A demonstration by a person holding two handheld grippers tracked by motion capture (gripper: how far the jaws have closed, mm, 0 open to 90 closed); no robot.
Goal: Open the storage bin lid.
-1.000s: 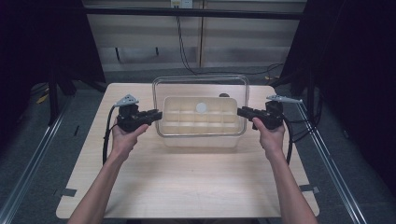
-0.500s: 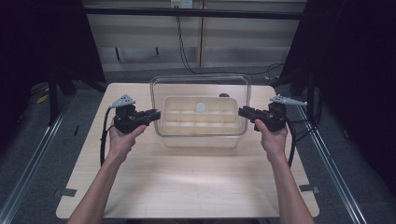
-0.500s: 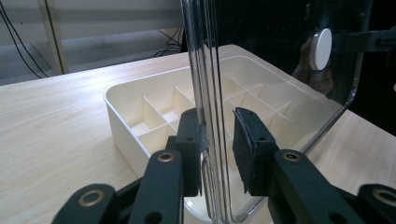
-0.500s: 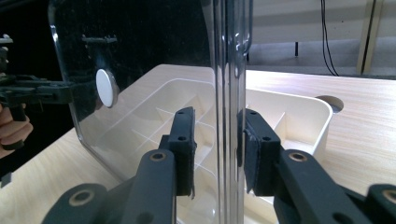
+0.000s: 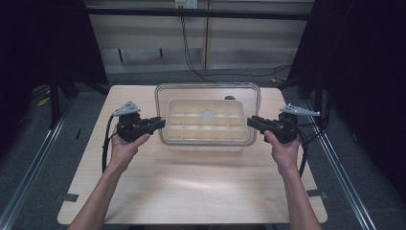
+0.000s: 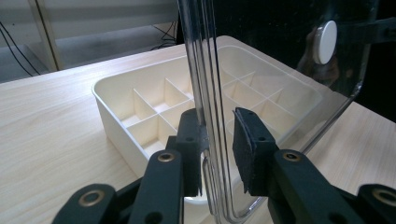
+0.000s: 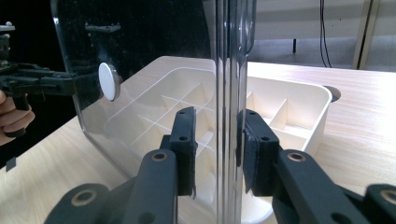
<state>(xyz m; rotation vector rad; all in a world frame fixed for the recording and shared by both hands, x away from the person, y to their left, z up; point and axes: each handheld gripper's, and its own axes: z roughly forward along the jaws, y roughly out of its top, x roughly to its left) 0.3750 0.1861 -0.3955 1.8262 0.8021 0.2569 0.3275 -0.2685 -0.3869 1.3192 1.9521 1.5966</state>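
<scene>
A clear plastic lid (image 5: pixel 208 92) with a white round knob (image 5: pixel 208 116) hangs level over a cream tray (image 5: pixel 206 139) divided into several compartments. My left gripper (image 5: pixel 160 123) is shut on the lid's left edge and my right gripper (image 5: pixel 251 122) is shut on its right edge. In the left gripper view the lid (image 6: pixel 261 56) stands edge-on between the pads of that gripper (image 6: pixel 217 135), above the tray (image 6: pixel 112 116). The right gripper view shows the lid's rim (image 7: pixel 231 70) pinched in the right gripper (image 7: pixel 217 135), with the tray (image 7: pixel 299 102) behind and the left gripper (image 7: pixel 65 84) across from it.
The light wooden table (image 5: pixel 201 187) has bare room in front of the tray. A small round hole (image 5: pixel 230 98) lies in the table behind the tray. Dark curtains flank both sides, and metal rails (image 5: pixel 33 163) run along the floor.
The lid has risen a little off the tray and looks larger from above. Both hands have shifted slightly with it, still holding its two ends.
</scene>
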